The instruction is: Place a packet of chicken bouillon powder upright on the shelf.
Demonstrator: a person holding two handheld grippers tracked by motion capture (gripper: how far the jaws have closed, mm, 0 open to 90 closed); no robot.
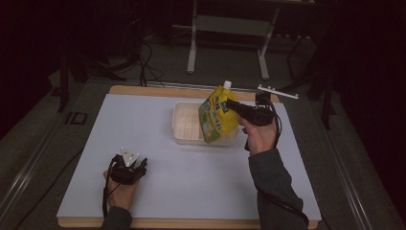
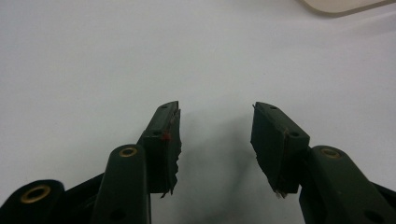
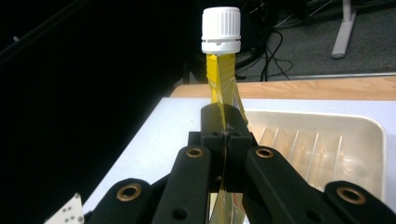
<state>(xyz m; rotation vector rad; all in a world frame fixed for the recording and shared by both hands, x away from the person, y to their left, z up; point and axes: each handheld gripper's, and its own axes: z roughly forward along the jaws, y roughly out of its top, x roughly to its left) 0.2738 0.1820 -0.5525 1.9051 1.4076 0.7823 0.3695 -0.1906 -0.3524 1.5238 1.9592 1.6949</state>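
A yellow spouted pouch (image 1: 218, 115) with a white screw cap (image 1: 227, 84) hangs upright over the right part of a white plastic tray (image 1: 186, 123). My right gripper (image 1: 231, 103) is shut on the pouch's upper edge; in the right gripper view the jaws pinch the yellow film (image 3: 222, 93) just below the cap (image 3: 221, 30). My left gripper (image 1: 139, 165) rests low near the table's front left, held by a hand. In the left gripper view it (image 2: 215, 123) stands open with only the white mat between its fingers.
A white mat (image 1: 158, 191) covers a wooden table top (image 1: 143, 90). The tray's ribbed floor (image 3: 322, 149) lies under the pouch. Behind the table stand a metal frame's legs (image 1: 192, 52) and cables on a dark floor.
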